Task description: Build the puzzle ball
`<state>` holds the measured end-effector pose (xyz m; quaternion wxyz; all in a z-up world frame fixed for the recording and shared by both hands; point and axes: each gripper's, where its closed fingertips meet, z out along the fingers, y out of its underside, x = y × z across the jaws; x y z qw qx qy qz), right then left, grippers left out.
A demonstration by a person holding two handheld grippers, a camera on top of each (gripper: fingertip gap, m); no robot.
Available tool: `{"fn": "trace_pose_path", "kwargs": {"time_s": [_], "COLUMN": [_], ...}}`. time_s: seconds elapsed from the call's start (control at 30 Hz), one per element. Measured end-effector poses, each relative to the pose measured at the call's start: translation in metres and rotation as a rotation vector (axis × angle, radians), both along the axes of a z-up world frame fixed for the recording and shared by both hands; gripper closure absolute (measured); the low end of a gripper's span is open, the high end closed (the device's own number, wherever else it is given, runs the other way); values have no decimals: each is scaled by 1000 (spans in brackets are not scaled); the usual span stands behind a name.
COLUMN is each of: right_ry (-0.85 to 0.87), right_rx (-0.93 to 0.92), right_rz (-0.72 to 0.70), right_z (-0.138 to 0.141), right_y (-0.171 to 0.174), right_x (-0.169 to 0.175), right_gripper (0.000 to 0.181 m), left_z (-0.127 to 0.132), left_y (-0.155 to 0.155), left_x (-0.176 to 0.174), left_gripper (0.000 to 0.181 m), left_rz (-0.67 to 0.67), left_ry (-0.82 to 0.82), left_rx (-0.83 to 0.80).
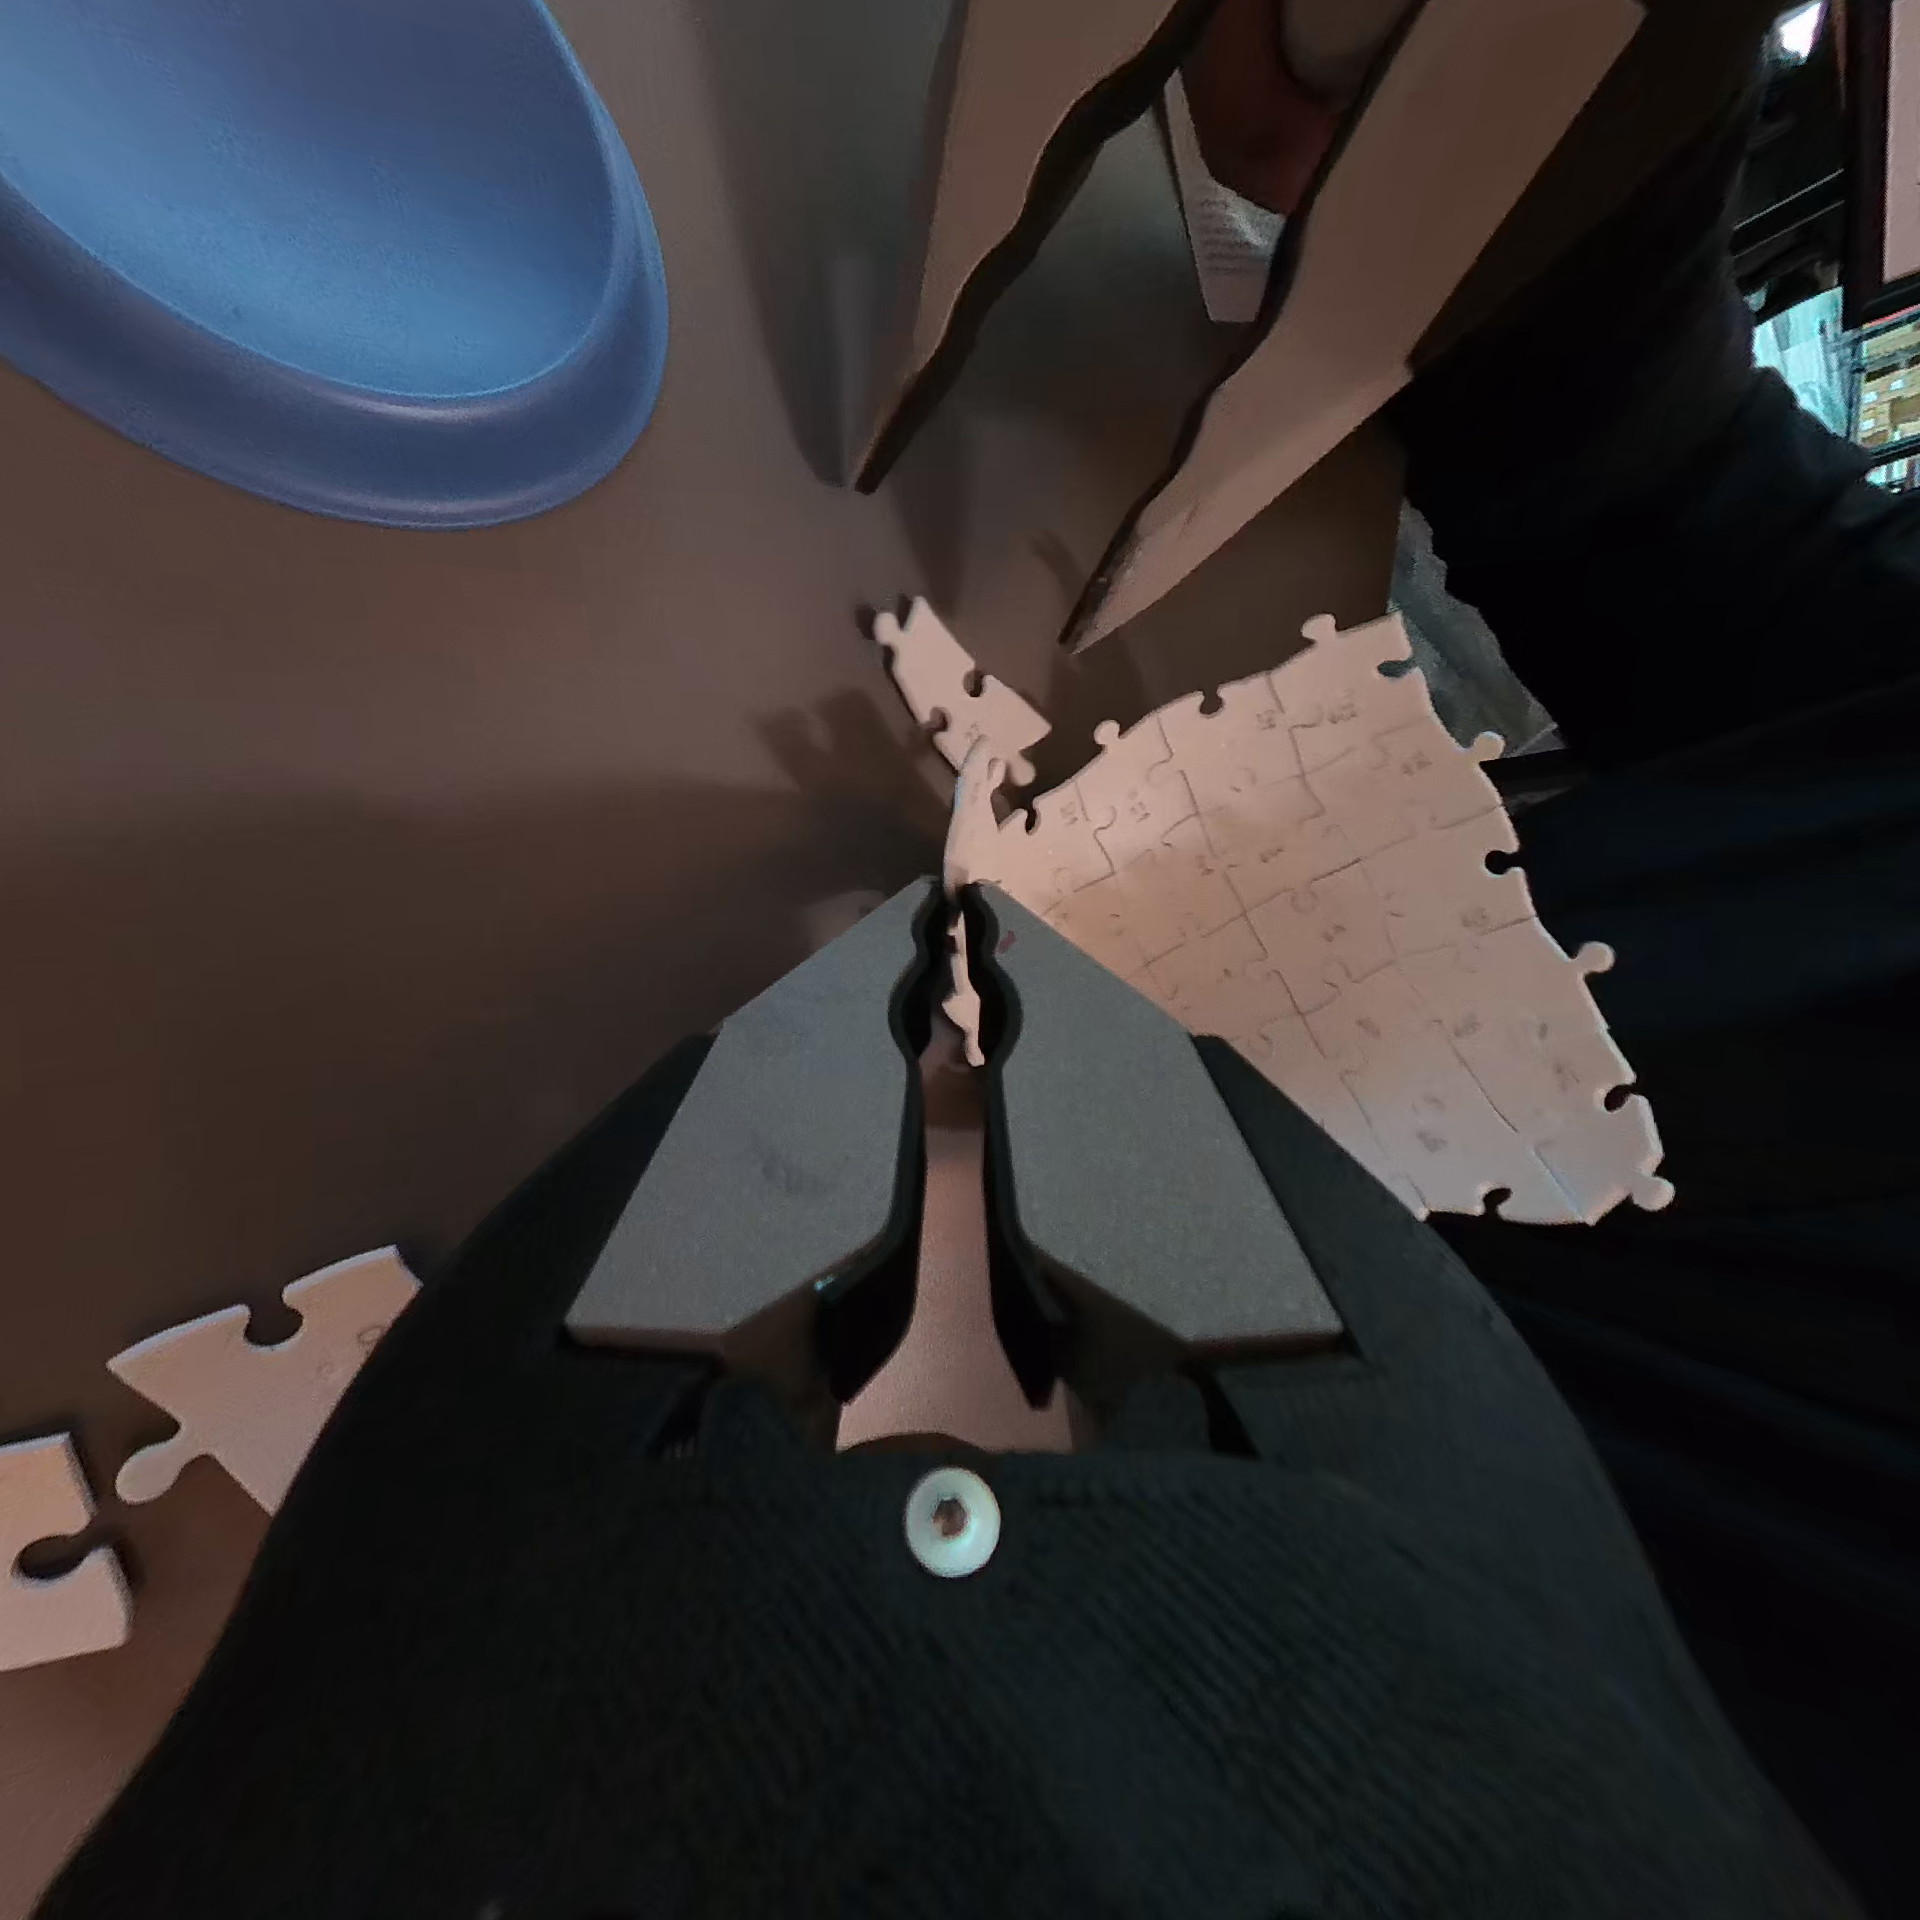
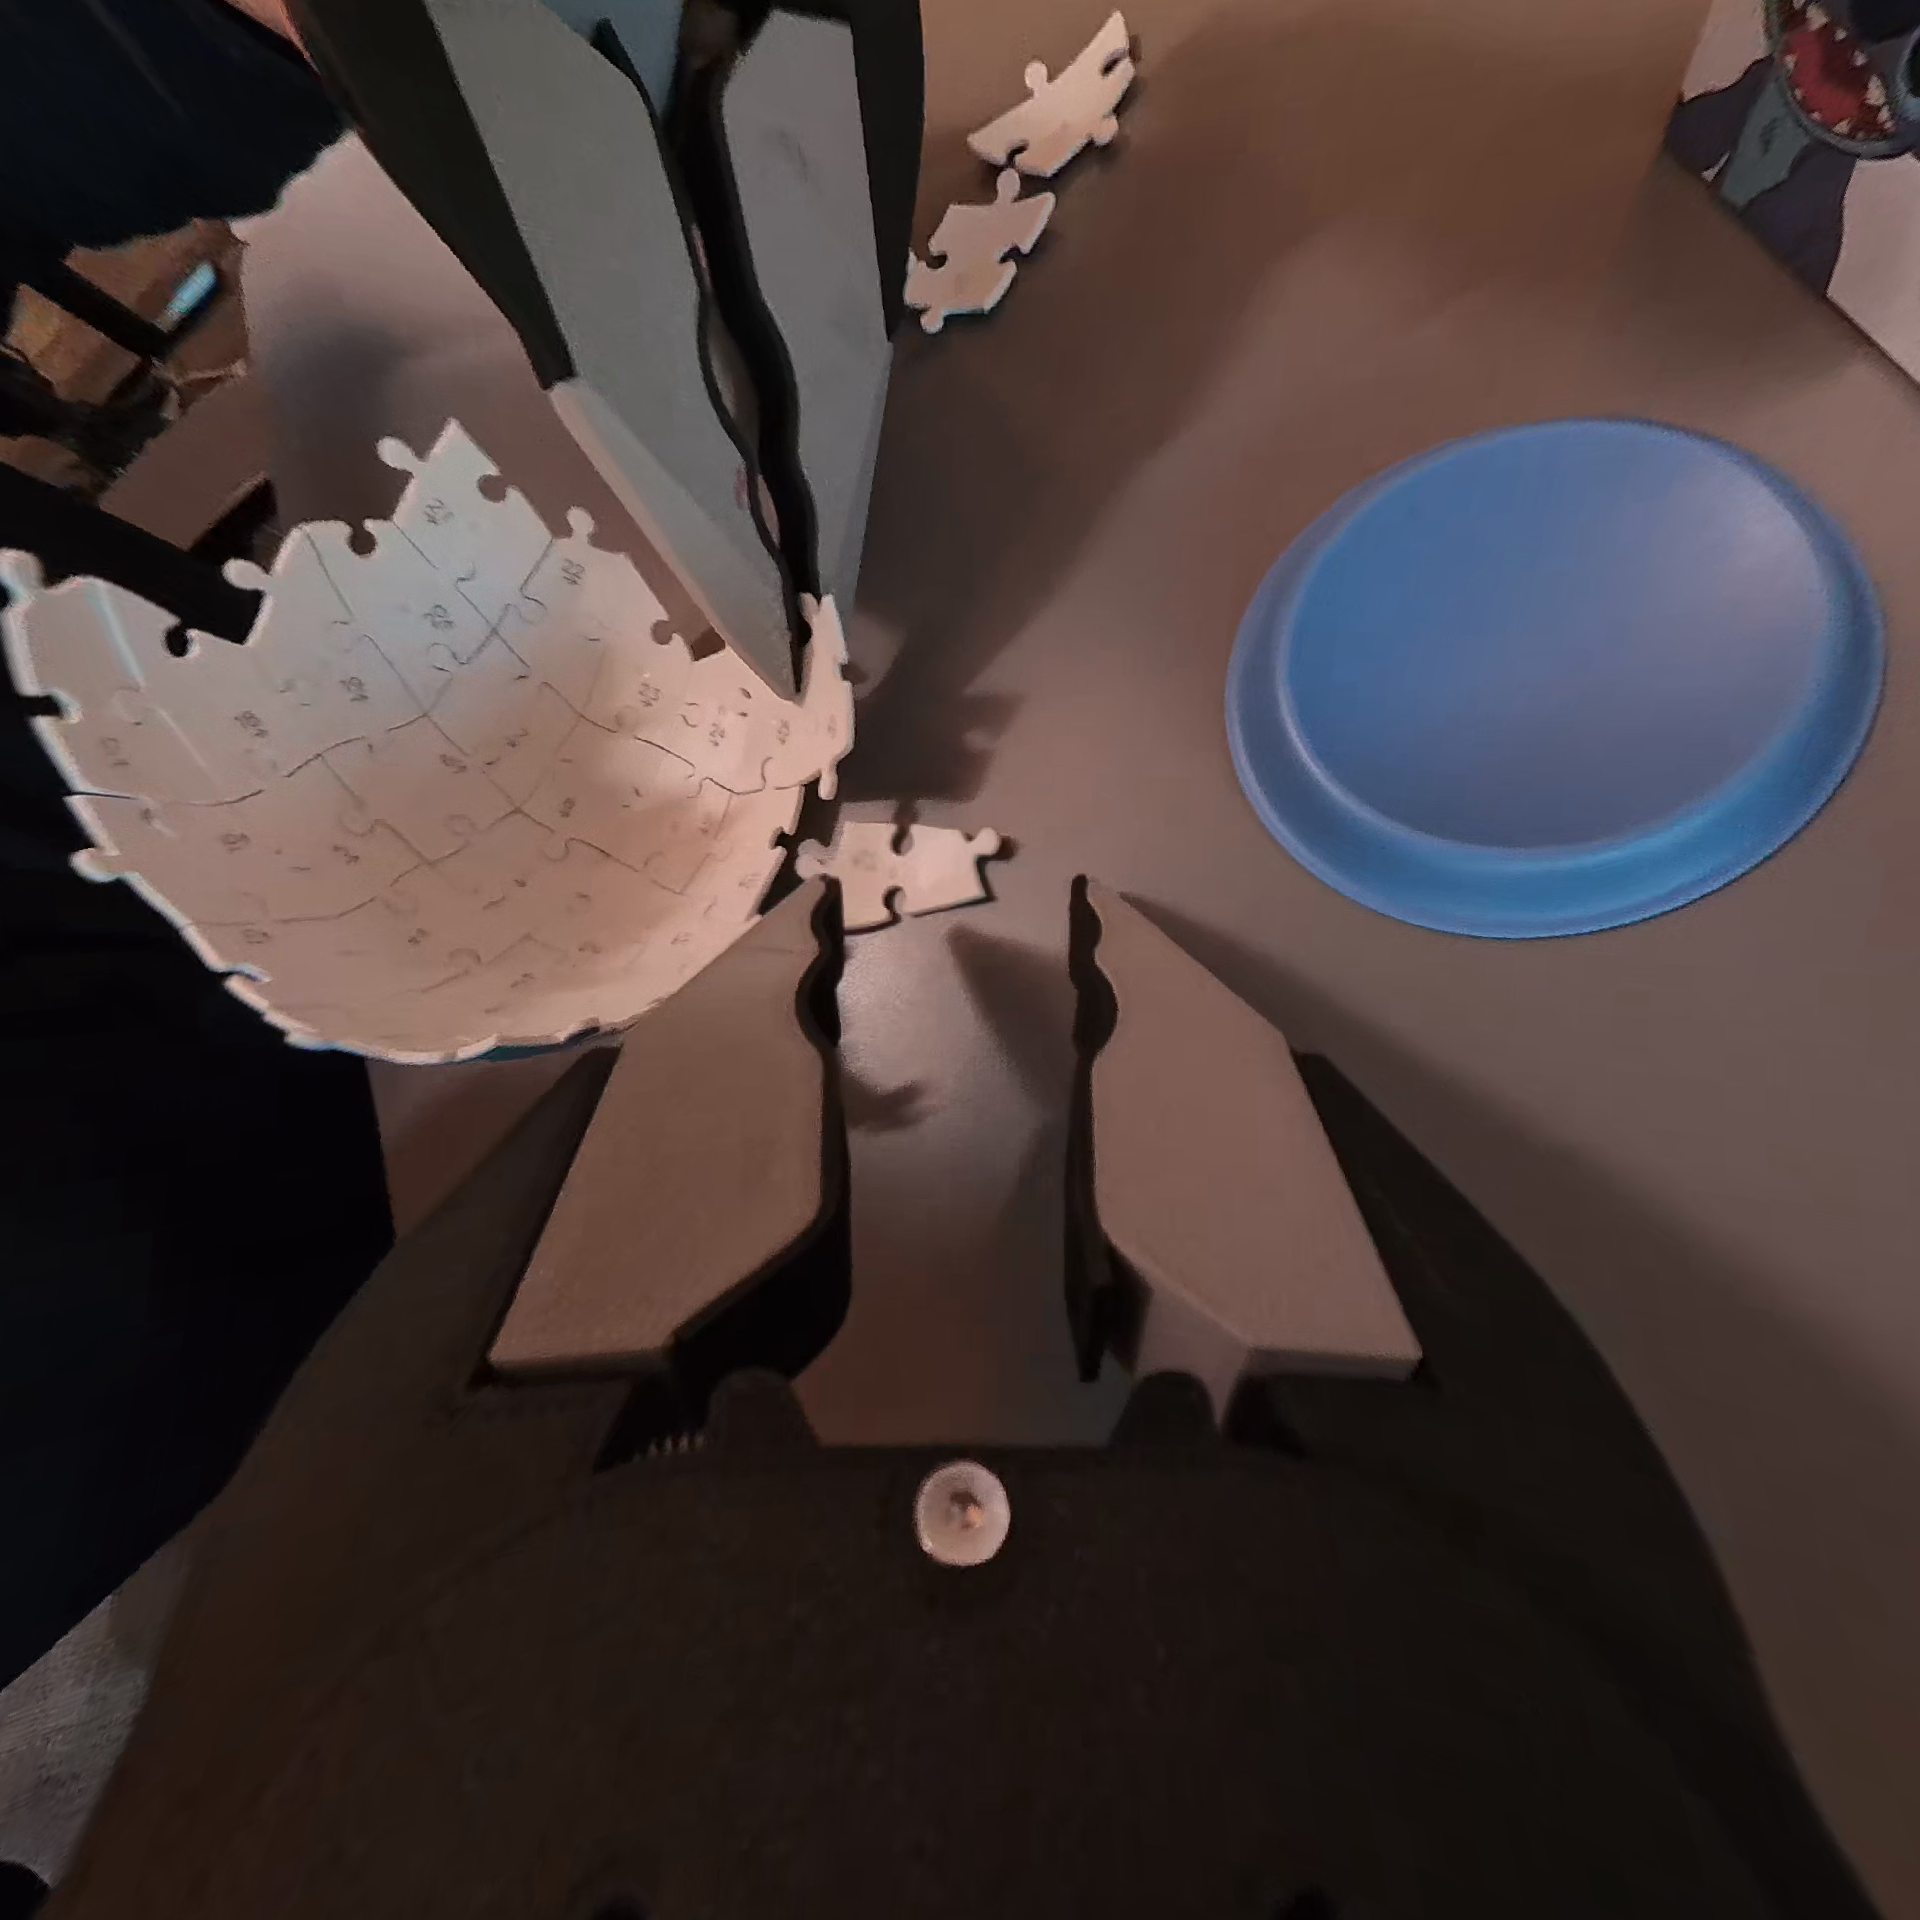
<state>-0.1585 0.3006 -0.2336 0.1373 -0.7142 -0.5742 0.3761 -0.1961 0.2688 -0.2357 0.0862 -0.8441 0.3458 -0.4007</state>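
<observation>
The partly built puzzle ball (image 2: 416, 810) is a curved white shell of joined pieces, held up off the brown table. It also shows in the left wrist view (image 1: 1330, 914). My left gripper (image 1: 956, 904) is shut on the shell's rim; it shows from above in the right wrist view (image 2: 800, 644). A small joined pair of white pieces (image 2: 904, 873) lies on the table beside the shell, also in the left wrist view (image 1: 956, 686). My right gripper (image 2: 951, 899) is open and empty, its tips just short of that pair; it shows in the left wrist view (image 1: 977, 561).
A blue dish (image 2: 1558, 675) sits on the table to the right, and shows in the left wrist view (image 1: 312, 249). Loose white pieces (image 2: 1039, 156) lie at the far side, also in the left wrist view (image 1: 187, 1434). A picture stands at the table's far right corner (image 2: 1808, 135). My right fingertips sit around 6 cm from my left ones.
</observation>
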Motion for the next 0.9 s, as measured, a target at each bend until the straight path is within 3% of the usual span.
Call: {"fn": "trace_pose_path", "kwargs": {"time_s": [0.17,0.4,0.9], "right_ry": [-8,-20,86], "right_rx": [-19,-83,-109], "right_rz": [24,36,-23], "right_z": [-6,-12,8], "right_y": [-7,-17,-8], "right_x": [-7,-7,-6], "right_gripper": [147,180,181], "left_z": [1,2,0], "left_y": [-2,-5,-5], "left_x": [-1,-2,-2], "left_gripper": [181,181,181], "left_rz": [-3,-6,4], "left_ry": [5,5,-20], "left_rx": [23,39,26]}}
